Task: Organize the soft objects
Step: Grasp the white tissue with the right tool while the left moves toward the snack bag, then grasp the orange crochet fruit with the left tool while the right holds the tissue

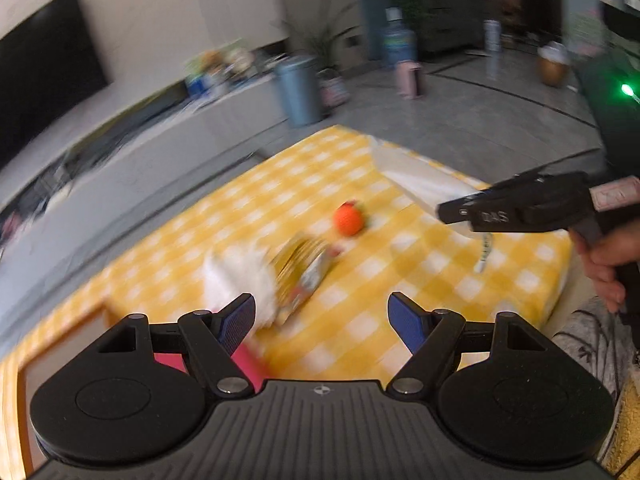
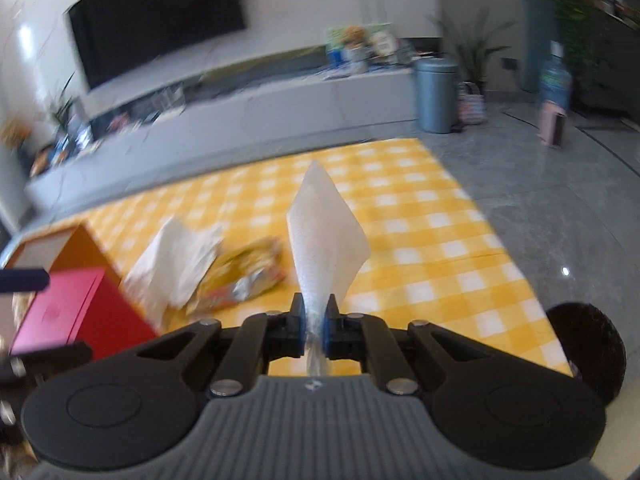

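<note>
right wrist view is showing the right gripper (image 2: 314, 322) clamping a white paper tissue (image 2: 326, 236) between its blue pads; the jaws are standing together on the sheet's lower edge, and the rest of the sheet is standing up above the yellow checked tablecloth (image 2: 420, 240). a second crumpled tissue (image 2: 176, 264) is lying on the cloth, touching a shiny snack wrapper (image 2: 248, 276). just left of them a red box (image 2: 68, 312) is sitting beside an orange-sided tray (image 2: 86, 248) at the table's edge.

left wrist view is showing the left gripper (image 1: 322, 318) with its jaws standing wide apart and nothing between the pads. it is hanging over the cloth near the blurred tissue and wrapper. an orange ball (image 1: 349, 219) is resting farther out on the cloth, apart from both. the person's right hand (image 1: 608, 256) is gripping the other tool's handle at the right edge.
</note>
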